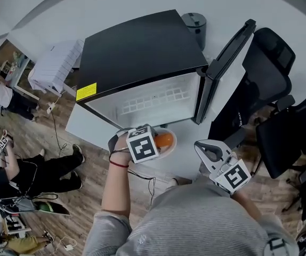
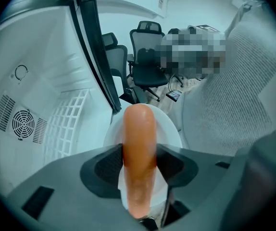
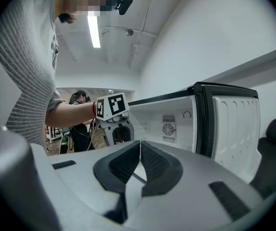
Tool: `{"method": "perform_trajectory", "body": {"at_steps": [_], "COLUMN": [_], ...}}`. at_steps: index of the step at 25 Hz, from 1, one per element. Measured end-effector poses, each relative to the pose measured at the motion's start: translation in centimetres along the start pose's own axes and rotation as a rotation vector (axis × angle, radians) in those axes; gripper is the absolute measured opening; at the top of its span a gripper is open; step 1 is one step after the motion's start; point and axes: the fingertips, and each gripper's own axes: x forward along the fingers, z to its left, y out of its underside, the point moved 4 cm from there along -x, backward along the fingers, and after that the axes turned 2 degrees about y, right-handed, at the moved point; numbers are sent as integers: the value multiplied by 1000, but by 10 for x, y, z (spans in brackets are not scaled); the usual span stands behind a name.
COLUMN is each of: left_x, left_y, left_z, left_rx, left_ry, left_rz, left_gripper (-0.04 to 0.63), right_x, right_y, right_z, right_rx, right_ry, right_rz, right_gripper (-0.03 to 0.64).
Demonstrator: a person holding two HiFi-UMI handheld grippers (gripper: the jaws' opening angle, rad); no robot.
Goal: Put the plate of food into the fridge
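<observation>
A small black fridge (image 1: pixel 137 52) stands with its door (image 1: pixel 225 73) swung open to the right, showing a white inside with a wire shelf (image 1: pixel 153 101). Just in front of the opening hangs a white plate (image 1: pixel 170 144) carrying an orange sausage (image 1: pixel 164 140). My left gripper (image 1: pixel 152 143) points down over it. In the left gripper view the pads (image 2: pixel 106 165) press the sausage (image 2: pixel 139 143) from both sides, with the plate (image 2: pixel 169 129) under it. My right gripper (image 1: pixel 209 149) is held level at the lower right, shut with nothing in it (image 3: pixel 139 162).
Black office chairs (image 1: pixel 281 89) crowd the space right of the door. A grey bin (image 1: pixel 194 23) stands behind the fridge, and a white stack (image 1: pixel 54 65) sits to its left. A person (image 1: pixel 35 169) sits on the wooden floor at the left.
</observation>
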Motion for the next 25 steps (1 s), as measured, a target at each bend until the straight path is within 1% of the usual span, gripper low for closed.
{"method": "perform_trajectory", "body": {"at_steps": [2,7,17,20,25], "left_x": [1,4,13,8,4], "left_y": [-2,-8,-19,-20,-18], "left_z": [10,31,62,76,102], "left_rx": [4,10,10,5,4], "left_ry": [-2,-3,-10,-30,-94], "left_rz": [8,24,-2,-22,-43], "left_gripper": [221,221,221,221,221], "right_x": [-2,-6,-3,1,8], "right_y": [1,4,8,7,7], "right_z": [0,-6,-15,-17,-19], "right_rx": [-2,4,13,16,10], "right_ry": [-7,14,33,32,25], "right_rz": [4,9,10,12,18], "right_gripper": [14,14,14,14,14]}}
